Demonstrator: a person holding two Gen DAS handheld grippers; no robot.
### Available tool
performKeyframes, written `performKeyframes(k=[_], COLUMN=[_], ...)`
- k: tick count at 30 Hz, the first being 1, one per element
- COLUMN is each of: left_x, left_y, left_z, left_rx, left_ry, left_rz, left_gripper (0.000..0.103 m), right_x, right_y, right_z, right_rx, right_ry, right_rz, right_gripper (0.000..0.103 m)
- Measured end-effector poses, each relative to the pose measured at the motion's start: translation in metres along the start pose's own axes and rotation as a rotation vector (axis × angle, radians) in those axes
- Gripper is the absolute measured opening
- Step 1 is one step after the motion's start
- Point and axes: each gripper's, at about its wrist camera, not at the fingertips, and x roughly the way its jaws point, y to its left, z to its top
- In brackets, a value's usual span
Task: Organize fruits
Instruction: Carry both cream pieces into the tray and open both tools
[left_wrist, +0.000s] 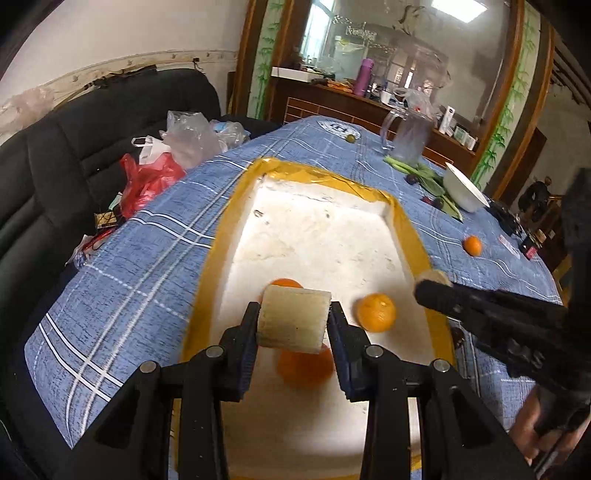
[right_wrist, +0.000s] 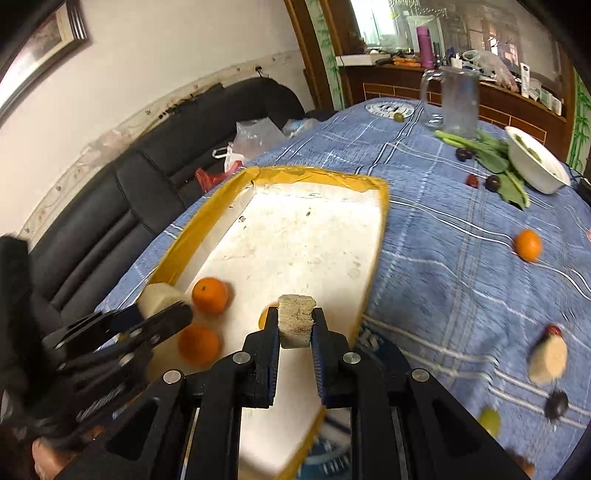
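Grippers, left (left_wrist: 293, 320) and right (right_wrist: 294, 322), each clamp a pale chunk above the tray's (left_wrist: 214, 258) near end; its far half lies bare.

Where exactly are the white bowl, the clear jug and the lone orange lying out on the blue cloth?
white bowl (right_wrist: 532, 173): right wrist view, on its outer side wall.
clear jug (right_wrist: 458, 107): right wrist view, middle of its body.
lone orange (right_wrist: 528, 244): right wrist view, centre of its peel.

Black gripper (left_wrist: 293, 319) frames, silver screws, blue-edged fingers (left_wrist: 338, 332).
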Motion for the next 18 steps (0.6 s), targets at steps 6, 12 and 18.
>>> performKeyframes(k=[6, 12, 18], left_x=[0.021, 0.028, 0.037], left_y=[0.010, 0.014, 0.015], left_z=[0.005, 0.014, 0.029], left_rx=[-0.034, -0.053, -0.075], left_ry=[0.047, 0.049, 0.064], left_rz=[0.013, 0.000, -0.014], left_gripper=[0.035, 0.035, 0.047], right_x=[0.040, 0.066, 0.066], right_y=[-0.001, 0.005, 0.008], right_z=[0.026, 0.037, 0.042], right_rx=[0.017, 0.006, 0.010], right_ry=[0.072, 0.124, 0.111], right_rz=[-0.024, -0.026, -0.028], right_gripper=[0.018, 0.018, 0.028])
